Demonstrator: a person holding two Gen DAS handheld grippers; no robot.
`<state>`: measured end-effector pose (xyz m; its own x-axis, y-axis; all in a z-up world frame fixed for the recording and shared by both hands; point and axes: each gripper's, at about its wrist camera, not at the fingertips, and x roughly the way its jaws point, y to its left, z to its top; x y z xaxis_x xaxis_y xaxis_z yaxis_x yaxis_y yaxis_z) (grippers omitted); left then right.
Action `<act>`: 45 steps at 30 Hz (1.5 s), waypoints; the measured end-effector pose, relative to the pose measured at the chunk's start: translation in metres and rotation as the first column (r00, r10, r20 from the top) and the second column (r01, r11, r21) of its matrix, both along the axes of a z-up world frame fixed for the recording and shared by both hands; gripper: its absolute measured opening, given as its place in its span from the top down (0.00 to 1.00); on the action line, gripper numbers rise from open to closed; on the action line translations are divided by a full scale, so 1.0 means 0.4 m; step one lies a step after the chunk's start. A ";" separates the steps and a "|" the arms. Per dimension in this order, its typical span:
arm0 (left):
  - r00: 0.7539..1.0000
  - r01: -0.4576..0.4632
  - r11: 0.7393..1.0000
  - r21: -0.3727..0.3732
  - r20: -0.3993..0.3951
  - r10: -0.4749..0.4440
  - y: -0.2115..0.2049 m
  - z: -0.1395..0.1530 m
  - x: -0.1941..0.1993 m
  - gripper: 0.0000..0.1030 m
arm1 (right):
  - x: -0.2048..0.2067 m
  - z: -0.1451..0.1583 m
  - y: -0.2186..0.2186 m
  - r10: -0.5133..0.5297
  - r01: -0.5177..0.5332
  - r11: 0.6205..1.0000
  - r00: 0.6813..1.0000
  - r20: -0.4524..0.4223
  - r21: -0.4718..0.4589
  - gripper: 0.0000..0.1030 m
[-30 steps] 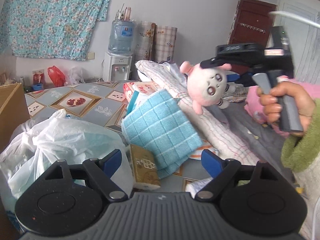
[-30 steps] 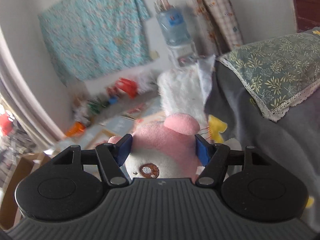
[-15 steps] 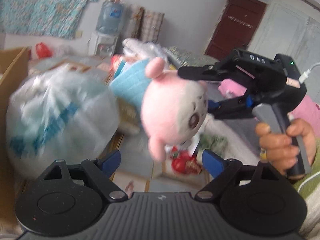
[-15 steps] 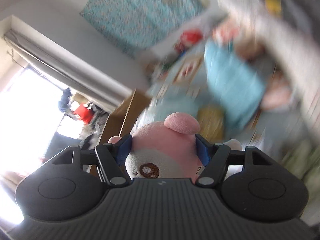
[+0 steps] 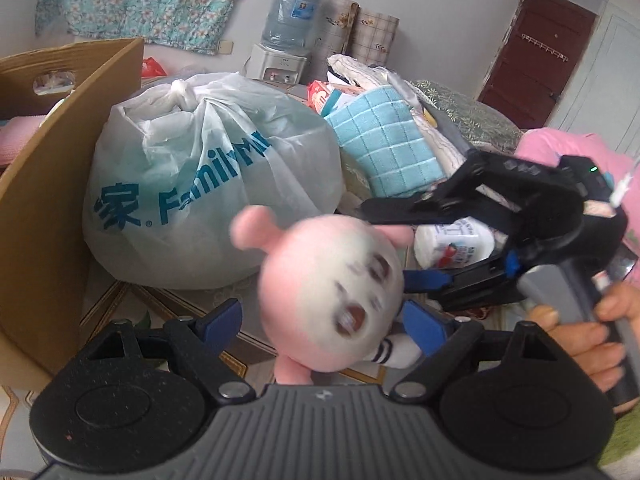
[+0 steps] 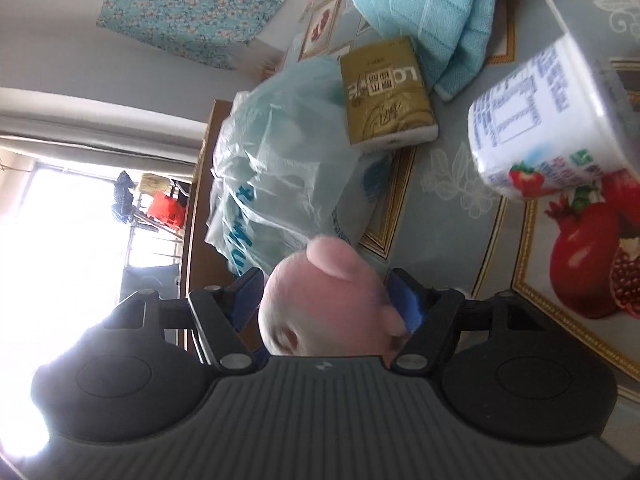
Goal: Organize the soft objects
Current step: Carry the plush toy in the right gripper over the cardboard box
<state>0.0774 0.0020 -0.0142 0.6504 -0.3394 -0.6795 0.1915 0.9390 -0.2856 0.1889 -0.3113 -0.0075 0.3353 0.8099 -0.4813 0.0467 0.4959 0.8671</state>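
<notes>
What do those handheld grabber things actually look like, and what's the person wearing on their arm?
Each gripper is black plastic with a ribbed grey deck, two round black discs and blue finger pads. The right gripper, seen from the left gripper, has a grey handle, a small green light, a white cable and a row of raised markings on top. The hand on it is bare, with a fuzzy green sleeve.
</notes>
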 end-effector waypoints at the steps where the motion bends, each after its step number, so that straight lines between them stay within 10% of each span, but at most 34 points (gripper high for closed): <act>1: 1.000 0.003 1.000 0.005 -0.001 -0.003 -0.003 -0.006 0.003 0.15 | 0.000 0.008 -0.004 -0.003 0.003 1.000 1.000 0.006 -0.010 0.32; 13: 0.999 0.019 0.998 -0.059 -0.041 -0.022 0.013 -0.042 0.024 0.16 | 0.037 0.200 0.041 0.199 -0.095 0.943 0.930 0.311 -0.318 0.32; 27: 0.998 0.055 0.995 -0.084 -0.016 -0.057 0.013 -0.056 0.043 0.16 | 0.079 0.191 0.320 0.678 -0.363 0.646 0.678 0.285 -0.672 0.52; 35: 0.996 0.060 0.983 -0.173 -0.057 -0.071 0.036 -0.060 0.059 0.15 | 0.108 0.178 0.300 0.604 -0.340 0.708 0.746 0.281 -0.619 0.81; 45: 0.998 0.056 0.992 -0.110 -0.029 -0.060 -0.015 -0.062 0.067 0.28 | 0.102 0.181 0.242 0.511 -0.293 0.792 0.799 0.319 -0.536 0.86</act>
<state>0.1042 -0.0040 -0.0389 0.6059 -0.4490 -0.6567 0.2337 0.8895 -0.3925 0.2296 -0.2146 0.0648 0.2839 0.6518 -0.7032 -0.5639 0.7067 0.4274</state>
